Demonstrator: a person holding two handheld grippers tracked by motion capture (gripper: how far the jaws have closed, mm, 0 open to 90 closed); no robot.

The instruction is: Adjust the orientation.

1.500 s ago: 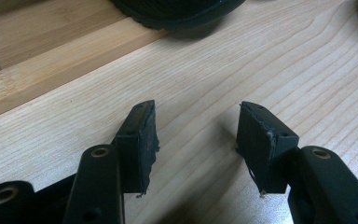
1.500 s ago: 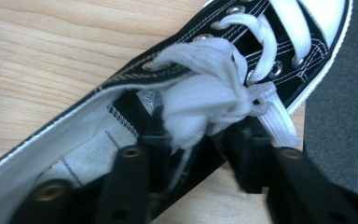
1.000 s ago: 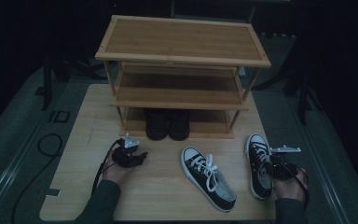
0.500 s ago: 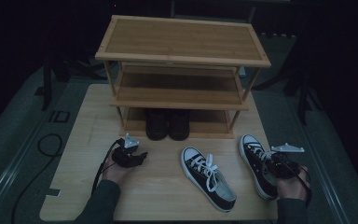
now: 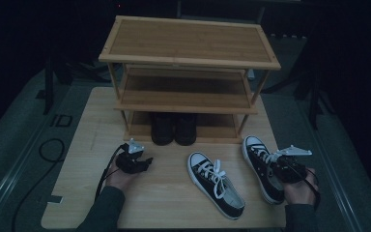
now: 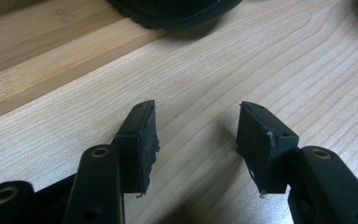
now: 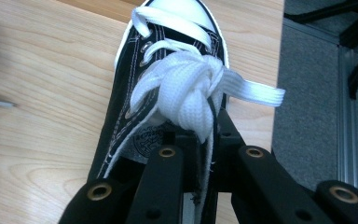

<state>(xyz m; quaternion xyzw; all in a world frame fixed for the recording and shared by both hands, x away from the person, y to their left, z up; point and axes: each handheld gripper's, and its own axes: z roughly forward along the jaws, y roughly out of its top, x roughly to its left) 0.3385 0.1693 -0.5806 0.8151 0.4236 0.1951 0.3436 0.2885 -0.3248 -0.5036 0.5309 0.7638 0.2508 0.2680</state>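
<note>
A black sneaker with white laces (image 5: 258, 162) (image 7: 168, 70) lies at the table's right edge, toe toward the rack. My right gripper (image 5: 281, 163) (image 7: 200, 135) is shut on its tongue and lace knot, and the heel is hidden behind the hand. Its twin sneaker (image 5: 217, 186) lies loose in the middle of the table, toe pointing up and left. My left gripper (image 5: 144, 162) (image 6: 196, 135) rests low over bare wood at the left. It is open with nothing between the jaws.
A three-tier wooden shoe rack (image 5: 188, 92) stands at the back of the table. A pair of black shoes (image 5: 174, 128) (image 6: 177, 9) sits on its bottom shelf (image 6: 51, 60), just beyond the left gripper. Dark floor drops off past the table's right edge (image 7: 326, 116).
The sneaker held by my right gripper has swung its toe a little to the left, toward the rack. The left hand and the middle sneaker have stayed put.
</note>
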